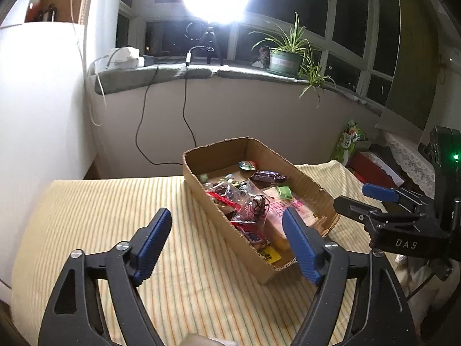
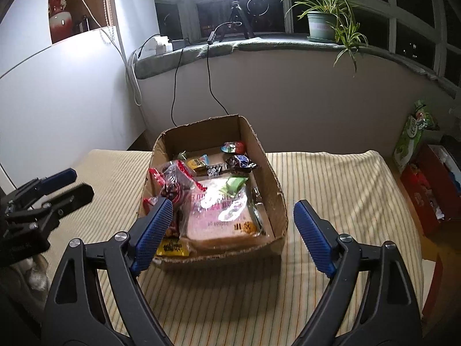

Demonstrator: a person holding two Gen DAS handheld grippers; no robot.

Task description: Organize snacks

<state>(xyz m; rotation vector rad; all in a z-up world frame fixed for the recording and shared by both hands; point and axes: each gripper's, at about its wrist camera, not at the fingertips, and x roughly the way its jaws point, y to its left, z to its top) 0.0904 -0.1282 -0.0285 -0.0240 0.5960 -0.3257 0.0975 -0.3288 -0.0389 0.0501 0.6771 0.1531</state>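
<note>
Leftmost, the left gripper [image 1: 227, 248] hangs over the striped cloth [image 1: 115, 216] with jaws spread wide and nothing between them; the cardboard box [image 2: 270, 173] of snacks lies ahead and to its right. That box, its long axis running near to far, holds a bread pack [image 2: 224, 219], a green packet [image 2: 234, 186] and a dark wrapped bar [image 2: 240, 163]. Farther right, the right gripper [image 2: 232, 230], also wide open and empty, faces the box's near end squarely, so it seems the better placed to reach in.
</note>
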